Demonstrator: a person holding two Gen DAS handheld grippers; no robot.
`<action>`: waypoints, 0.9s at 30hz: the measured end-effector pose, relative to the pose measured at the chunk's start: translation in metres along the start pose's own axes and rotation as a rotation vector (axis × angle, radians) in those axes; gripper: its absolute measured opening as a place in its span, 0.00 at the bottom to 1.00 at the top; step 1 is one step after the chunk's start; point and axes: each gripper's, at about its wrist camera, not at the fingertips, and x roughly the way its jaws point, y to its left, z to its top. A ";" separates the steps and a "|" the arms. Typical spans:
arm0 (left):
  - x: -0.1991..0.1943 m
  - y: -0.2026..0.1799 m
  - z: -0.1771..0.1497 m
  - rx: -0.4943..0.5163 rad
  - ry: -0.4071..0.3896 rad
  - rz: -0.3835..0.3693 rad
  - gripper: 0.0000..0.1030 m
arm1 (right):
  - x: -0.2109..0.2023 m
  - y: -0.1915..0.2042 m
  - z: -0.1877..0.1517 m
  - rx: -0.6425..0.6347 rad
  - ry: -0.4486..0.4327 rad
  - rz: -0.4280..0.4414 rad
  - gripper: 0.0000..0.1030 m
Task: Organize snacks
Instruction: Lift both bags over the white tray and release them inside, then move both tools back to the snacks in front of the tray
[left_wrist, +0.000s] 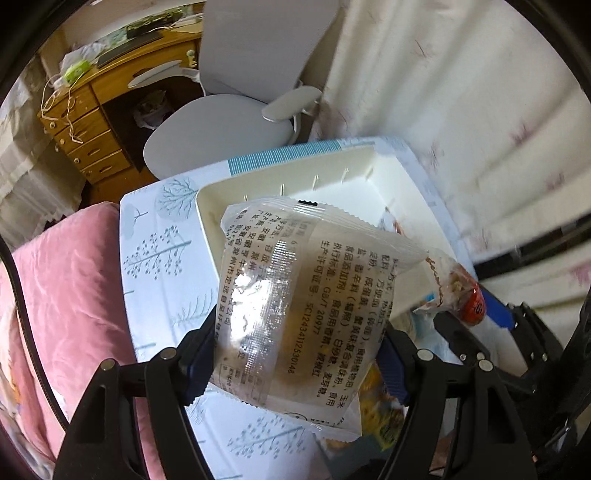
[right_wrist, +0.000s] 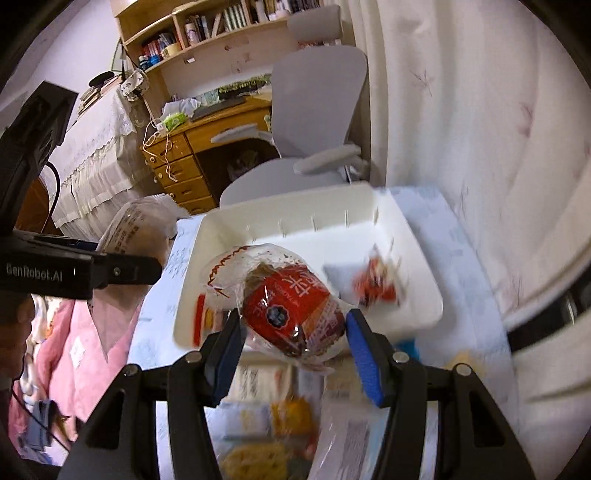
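My left gripper (left_wrist: 295, 363) is shut on a clear pastry packet (left_wrist: 295, 295) with black printed text, held above the near left corner of the white tray (left_wrist: 332, 177). My right gripper (right_wrist: 293, 347) is shut on a red-labelled clear snack packet (right_wrist: 291, 310), held over the near edge of the white tray (right_wrist: 295, 218). That packet also shows at the right of the left wrist view (left_wrist: 461, 291). A small red snack packet (right_wrist: 376, 284) lies inside the tray at its right. The left gripper with its packet (right_wrist: 136, 229) shows at the left of the right wrist view.
The tray sits on a table with a blue tree-print cloth (left_wrist: 159, 251). More snack packets, yellow and clear (right_wrist: 273, 435), lie on the table below my grippers. A pink quilt (left_wrist: 66, 295) lies left. A grey chair (right_wrist: 314, 122), wooden desk (right_wrist: 192, 155) and curtain (right_wrist: 480, 129) stand behind.
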 end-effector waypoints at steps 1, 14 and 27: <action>0.003 0.001 0.004 -0.008 -0.007 -0.003 0.71 | 0.003 -0.002 0.004 0.002 -0.008 0.002 0.54; 0.011 -0.002 0.009 -0.043 -0.028 -0.028 0.85 | 0.022 -0.018 0.014 0.057 -0.001 0.014 0.64; -0.040 -0.001 -0.047 -0.032 -0.064 -0.070 0.85 | -0.036 -0.013 -0.023 0.162 -0.003 -0.029 0.69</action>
